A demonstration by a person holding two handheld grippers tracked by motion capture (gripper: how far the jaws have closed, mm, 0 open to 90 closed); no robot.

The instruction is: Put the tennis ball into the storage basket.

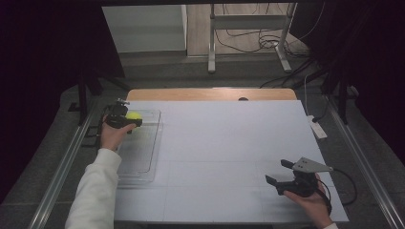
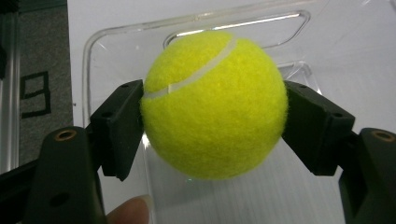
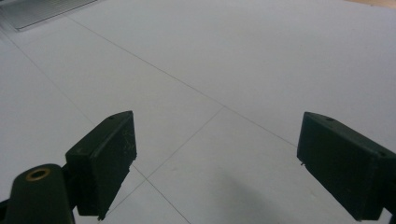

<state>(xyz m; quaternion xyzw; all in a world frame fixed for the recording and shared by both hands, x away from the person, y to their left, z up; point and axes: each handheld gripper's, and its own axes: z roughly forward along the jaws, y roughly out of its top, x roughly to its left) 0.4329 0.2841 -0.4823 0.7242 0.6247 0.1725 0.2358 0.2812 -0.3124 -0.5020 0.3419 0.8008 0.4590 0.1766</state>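
A yellow tennis ball (image 2: 215,105) is clamped between the two black pads of my left gripper (image 2: 214,126), which is shut on it. In the high view that gripper (image 1: 134,119) and the ball (image 1: 133,115) hang over the far end of a clear plastic tray (image 1: 138,152) at the table's left side. The tray's rim and handle slot (image 2: 233,23) lie behind the ball in the left gripper view. My right gripper (image 1: 276,172) rests near the front right of the table, open, with nothing between its pads (image 3: 107,158).
The white table surface (image 1: 224,143) spreads between the two hands, with faint seam lines (image 3: 187,140). A wooden strip (image 1: 210,94) borders the far edge. A white power strip (image 1: 316,128) lies off the right side. Metal rails and a stand with cables sit beyond.
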